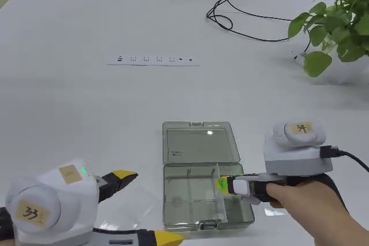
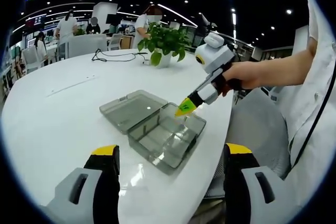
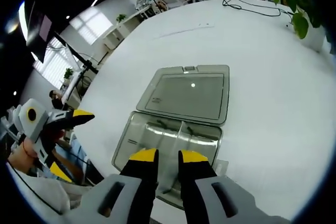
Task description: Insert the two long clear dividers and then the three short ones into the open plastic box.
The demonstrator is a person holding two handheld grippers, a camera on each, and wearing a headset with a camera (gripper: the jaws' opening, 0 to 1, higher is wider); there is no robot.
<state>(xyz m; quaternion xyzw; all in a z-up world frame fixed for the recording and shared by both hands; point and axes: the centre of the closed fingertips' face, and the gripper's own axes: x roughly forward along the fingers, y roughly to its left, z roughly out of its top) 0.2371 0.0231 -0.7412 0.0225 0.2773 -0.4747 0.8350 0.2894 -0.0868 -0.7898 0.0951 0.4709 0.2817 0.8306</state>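
Box (image 1: 168, 200) sat open on bench (image 1: 86, 102), lid (image 1: 202, 142) flat behind it. R gripper (image 1: 222, 185) over box middle, jaws narrow, apparently pinched on a clear divider (image 3: 180, 129) standing upright across the base; prob. a long one, being seated. L gripper (image 1: 144, 205) just left of box, jaws wide, empty. Est. early stage: no other dividers seen inside, so 2nd long + 3 short remained.
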